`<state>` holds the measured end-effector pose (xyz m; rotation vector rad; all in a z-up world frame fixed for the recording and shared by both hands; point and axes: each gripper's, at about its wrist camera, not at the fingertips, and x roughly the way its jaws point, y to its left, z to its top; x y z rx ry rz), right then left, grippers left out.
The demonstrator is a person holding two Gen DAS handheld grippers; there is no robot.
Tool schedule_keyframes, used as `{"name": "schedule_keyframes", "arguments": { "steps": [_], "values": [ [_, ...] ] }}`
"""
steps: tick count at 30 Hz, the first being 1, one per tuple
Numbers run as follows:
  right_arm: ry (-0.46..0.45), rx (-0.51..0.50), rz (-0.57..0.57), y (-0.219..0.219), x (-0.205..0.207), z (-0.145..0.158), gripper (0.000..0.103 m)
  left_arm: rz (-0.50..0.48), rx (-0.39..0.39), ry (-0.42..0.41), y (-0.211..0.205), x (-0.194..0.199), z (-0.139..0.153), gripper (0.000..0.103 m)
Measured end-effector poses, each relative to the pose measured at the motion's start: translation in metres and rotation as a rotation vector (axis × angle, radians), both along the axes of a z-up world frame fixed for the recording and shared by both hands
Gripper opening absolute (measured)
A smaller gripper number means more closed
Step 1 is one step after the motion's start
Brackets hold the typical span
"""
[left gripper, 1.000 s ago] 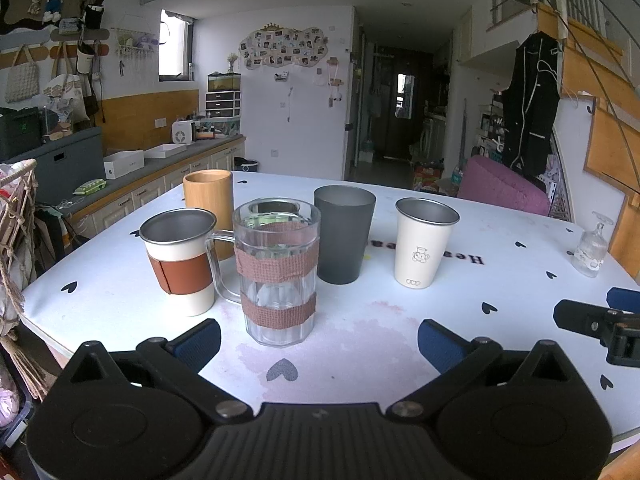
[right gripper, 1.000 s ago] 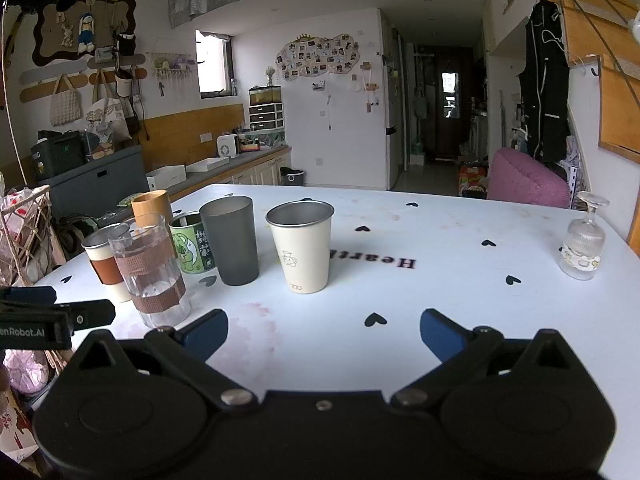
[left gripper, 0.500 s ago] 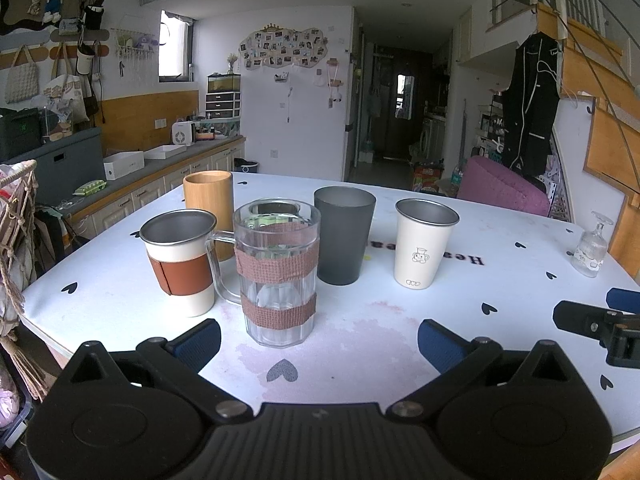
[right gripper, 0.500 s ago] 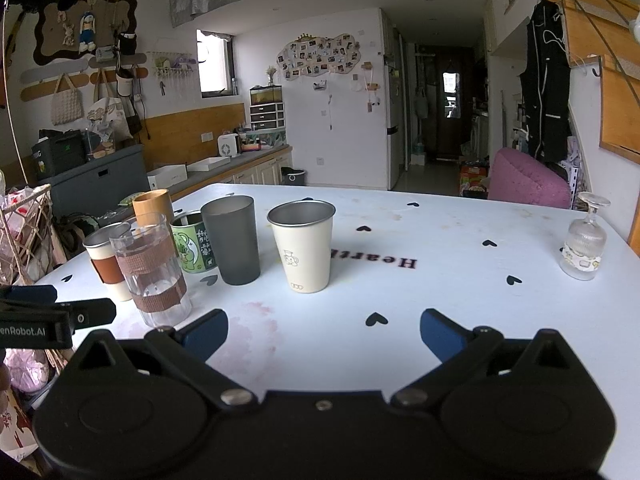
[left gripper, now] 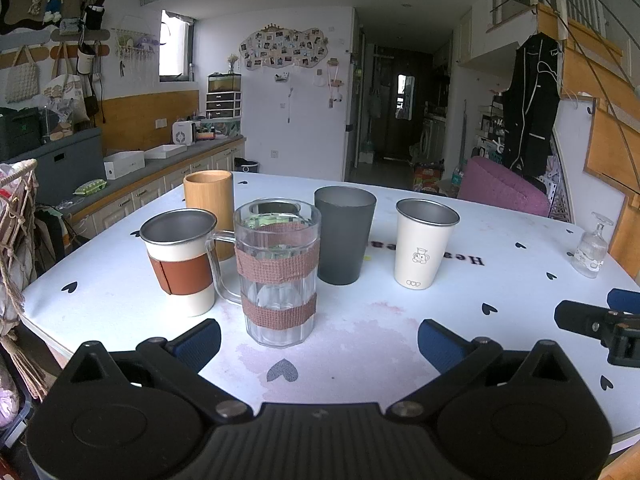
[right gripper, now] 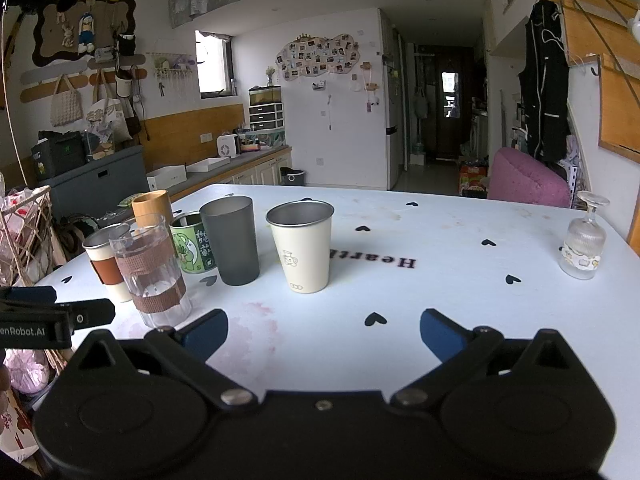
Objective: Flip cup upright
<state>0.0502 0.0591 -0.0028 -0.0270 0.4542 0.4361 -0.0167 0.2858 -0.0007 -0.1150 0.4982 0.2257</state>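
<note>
Both tongs, left [left gripper: 318,338] and right [right gripper: 323,330], hung wide open and empty over the counter [right gripper: 440,300]. Every cup in the row stood mouth up; only the goblet [right gripper: 582,236] at the right (stemmed) sat inverted, well apart, needing the right tongs.

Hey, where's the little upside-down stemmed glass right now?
The stemmed glass stands inverted near the table's far right edge in both wrist views, alone, well to the right of the white cup and the other cups.
</note>
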Motion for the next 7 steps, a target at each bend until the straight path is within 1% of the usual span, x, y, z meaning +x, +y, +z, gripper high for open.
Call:
{"name": "schedule_keyframes", "arguments": {
  "steps": [7],
  "values": [
    [-0.001, 0.000, 0.000, -0.0002, 0.0000, 0.0000, 0.103, 0.002, 0.002, 0.001, 0.0002, 0.0009, -0.0013, 0.103]
  ]
}}
